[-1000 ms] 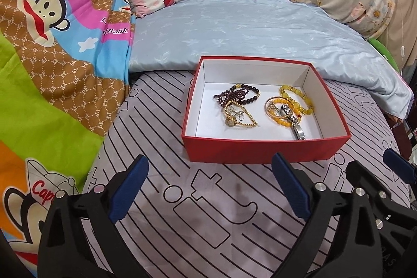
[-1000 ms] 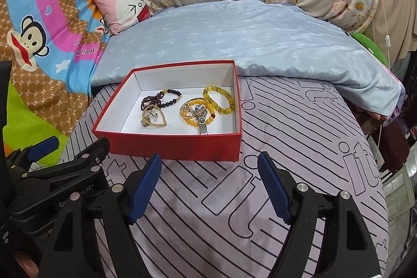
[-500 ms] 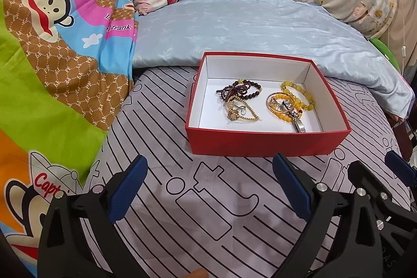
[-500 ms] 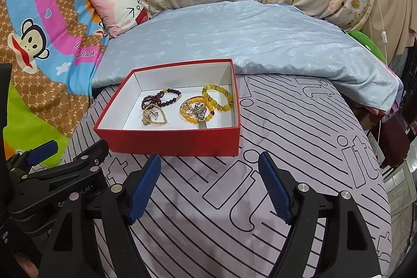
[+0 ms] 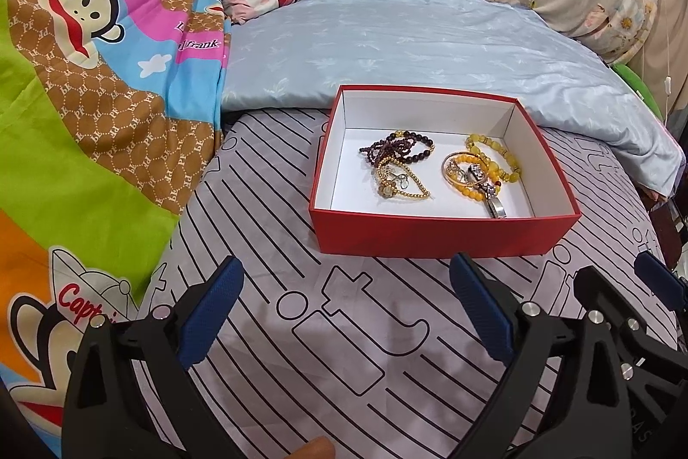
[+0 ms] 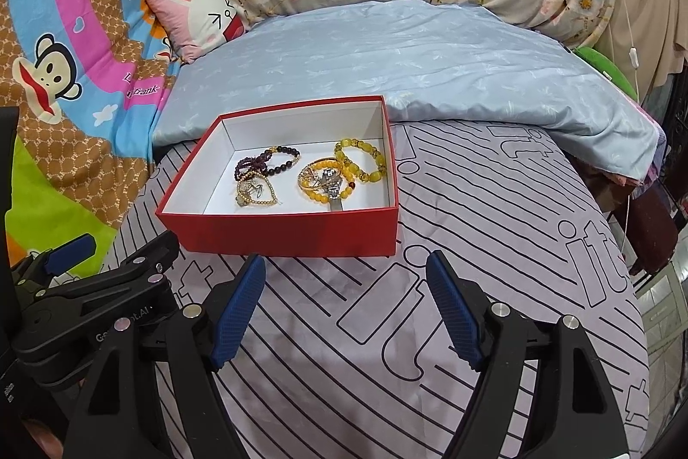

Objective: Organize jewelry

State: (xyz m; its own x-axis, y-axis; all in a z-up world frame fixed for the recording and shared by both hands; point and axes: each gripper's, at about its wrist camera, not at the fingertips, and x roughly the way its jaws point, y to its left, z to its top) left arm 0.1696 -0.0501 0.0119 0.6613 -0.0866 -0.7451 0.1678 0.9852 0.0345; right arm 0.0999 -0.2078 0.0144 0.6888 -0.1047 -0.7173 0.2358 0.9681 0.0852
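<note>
Because the left gripper hangs wide and empty near the matte red cardboard box, the tangled round-beaded bracelets inside could snag and lift together, while the right gripper, likewise spread, faces smooth yellow bead loops at the box's right.

The box looks like matt red card outside with plain white paper inside, and it sits on a soft, smooth cloth sheet printed with black lines. In it lie glossy yellow beads, dark polished beads, a shiny gold-coloured metal chain and a bright steel-like clasp. Both grippers' fingers carry ribbed blue pads on matt black plastic with small metal bolts.
</note>
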